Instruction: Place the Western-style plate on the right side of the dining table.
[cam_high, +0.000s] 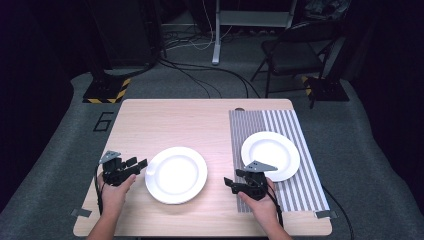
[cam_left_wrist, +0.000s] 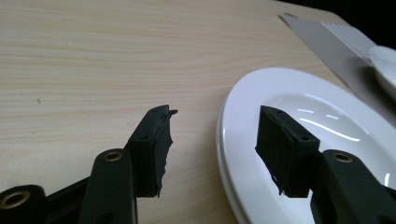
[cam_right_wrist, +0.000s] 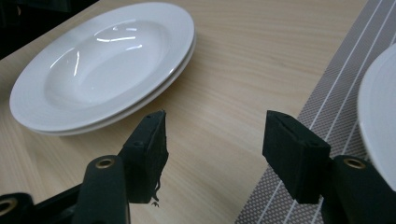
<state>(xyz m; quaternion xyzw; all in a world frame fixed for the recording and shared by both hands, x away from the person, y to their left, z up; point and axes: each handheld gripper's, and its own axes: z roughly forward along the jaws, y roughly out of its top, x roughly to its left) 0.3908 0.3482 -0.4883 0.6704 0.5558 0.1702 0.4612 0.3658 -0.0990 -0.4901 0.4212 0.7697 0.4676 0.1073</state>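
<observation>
The left claw (cam_high: 141, 163) stood half open and empty astride the stacked plates' (cam_high: 176, 175) near-left rim, placed to grip the top plate by its edge

Three white plates in total: two stacked (cam_high: 176, 175) on the bare wood, one single plate (cam_high: 270, 155) on the striped mat (cam_high: 300, 185). One mat, one table (cam_high: 175, 120). Two grippers: left gripper (cam_high: 142, 163), right gripper (cam_high: 229, 183).

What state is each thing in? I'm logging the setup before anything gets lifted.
Stacked plates: two, nested, empty, on bare table.
Single plate: empty, on striped placemat.
Left gripper: open, straddling the stack's rim.
Right gripper: open, holding nothing.
</observation>
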